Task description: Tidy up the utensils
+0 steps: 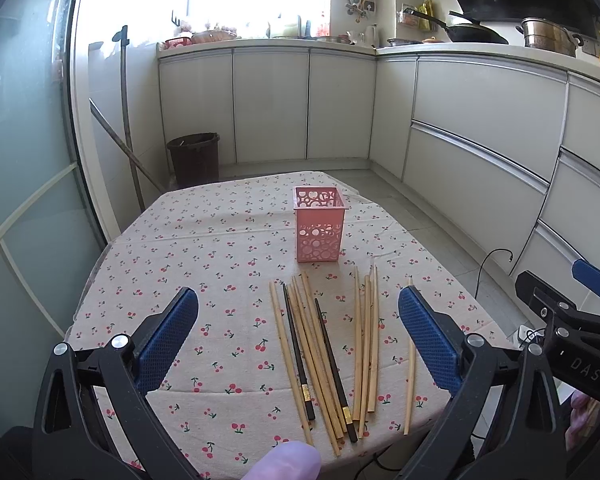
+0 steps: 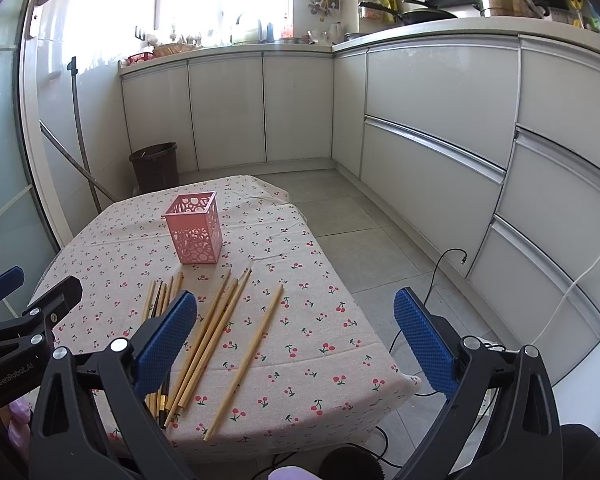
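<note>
A pink perforated holder (image 1: 320, 224) stands upright and empty on the cherry-print tablecloth (image 1: 204, 272); it also shows in the right wrist view (image 2: 195, 228). Several bamboo chopsticks (image 1: 365, 344) and two black chopsticks (image 1: 298, 354) lie loose on the cloth in front of the holder. They show in the right wrist view too (image 2: 216, 332), with one bamboo stick (image 2: 246, 360) apart to the right. My left gripper (image 1: 298, 336) is open and empty above the near chopsticks. My right gripper (image 2: 296, 340) is open and empty over the table's near right corner.
The table's edges drop to a tiled floor (image 2: 352, 216). White kitchen cabinets (image 2: 432, 120) run along the back and right. A dark bin (image 1: 195, 158) and a mop handle (image 1: 126, 120) stand at the back left. A black cable (image 2: 440, 272) lies on the floor.
</note>
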{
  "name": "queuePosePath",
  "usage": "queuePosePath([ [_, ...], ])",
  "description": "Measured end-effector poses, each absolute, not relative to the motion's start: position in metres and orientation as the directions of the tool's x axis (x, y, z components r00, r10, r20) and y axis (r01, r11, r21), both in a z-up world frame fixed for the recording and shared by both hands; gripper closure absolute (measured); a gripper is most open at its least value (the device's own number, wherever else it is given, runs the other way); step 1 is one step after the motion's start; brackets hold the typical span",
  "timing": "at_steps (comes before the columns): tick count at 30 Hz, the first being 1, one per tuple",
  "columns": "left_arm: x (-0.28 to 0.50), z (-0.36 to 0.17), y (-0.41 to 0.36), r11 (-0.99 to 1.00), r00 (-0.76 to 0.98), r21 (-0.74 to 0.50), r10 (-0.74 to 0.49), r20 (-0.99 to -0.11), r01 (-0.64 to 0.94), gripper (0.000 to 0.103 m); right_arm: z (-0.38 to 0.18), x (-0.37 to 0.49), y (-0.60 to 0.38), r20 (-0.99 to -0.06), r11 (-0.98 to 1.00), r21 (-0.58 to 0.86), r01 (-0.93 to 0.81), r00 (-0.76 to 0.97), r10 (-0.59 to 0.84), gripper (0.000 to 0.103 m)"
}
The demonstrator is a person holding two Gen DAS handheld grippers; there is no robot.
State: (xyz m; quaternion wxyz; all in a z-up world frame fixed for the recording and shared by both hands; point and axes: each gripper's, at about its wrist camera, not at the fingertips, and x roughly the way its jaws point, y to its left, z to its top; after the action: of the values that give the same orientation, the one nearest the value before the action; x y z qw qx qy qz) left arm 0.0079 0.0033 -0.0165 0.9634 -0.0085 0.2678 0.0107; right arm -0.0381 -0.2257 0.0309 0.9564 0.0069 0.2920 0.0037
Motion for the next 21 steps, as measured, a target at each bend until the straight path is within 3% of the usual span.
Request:
queuePosePath([
  [13,0.013,-0.019,0.004,0.999,0.839,-0.026,0.02,-0.544,-0.041,0.007,0.029,-0.036,-0.228,-0.57,1.0,0.018,0.0,0.822,0.01,0.007],
  [21,0.077,-0.039,0.06,0.937,0.638,-0.231,-0.01,-0.77,-0.264,0.007,0.029,0.003,-0.242,-0.706,0.984,0.171,0.052,0.703,0.086,0.007],
])
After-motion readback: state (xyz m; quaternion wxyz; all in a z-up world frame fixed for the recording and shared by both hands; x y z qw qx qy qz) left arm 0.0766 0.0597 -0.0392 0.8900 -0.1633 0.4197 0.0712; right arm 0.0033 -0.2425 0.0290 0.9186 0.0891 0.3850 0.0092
